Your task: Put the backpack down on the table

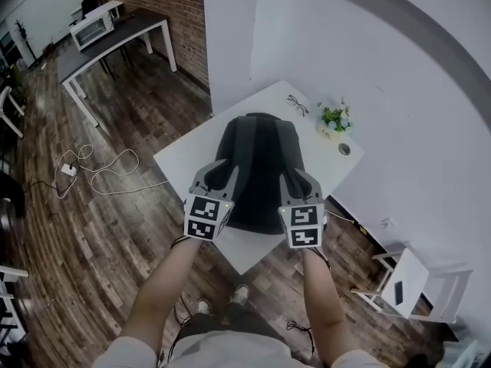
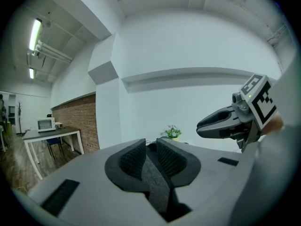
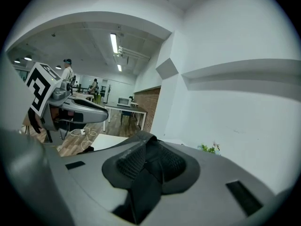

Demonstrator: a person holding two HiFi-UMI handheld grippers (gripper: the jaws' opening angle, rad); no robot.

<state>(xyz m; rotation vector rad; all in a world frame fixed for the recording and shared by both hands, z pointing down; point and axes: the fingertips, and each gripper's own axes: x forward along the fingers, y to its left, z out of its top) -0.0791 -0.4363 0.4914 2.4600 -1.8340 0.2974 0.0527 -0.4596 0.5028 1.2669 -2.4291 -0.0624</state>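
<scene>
A dark grey backpack (image 1: 259,167) lies on the white table (image 1: 180,163), its back panel and shoulder straps facing up. My left gripper (image 1: 222,169) is at its left strap and my right gripper (image 1: 296,175) at its right strap, both near the table's front edge. In the left gripper view the ribbed pads (image 2: 133,160) pinch a grey strap (image 2: 157,188), and the right gripper (image 2: 221,124) shows alongside. In the right gripper view the pads (image 3: 173,164) clamp a dark strap (image 3: 143,192), with the left gripper (image 3: 89,109) beside it.
Glasses (image 1: 298,104), a small potted plant (image 1: 335,119) and a round desk fitting (image 1: 344,149) sit at the table's far end by the white wall. A white cable (image 1: 100,167) lies on the wooden floor at left. A white chair (image 1: 410,282) stands at right.
</scene>
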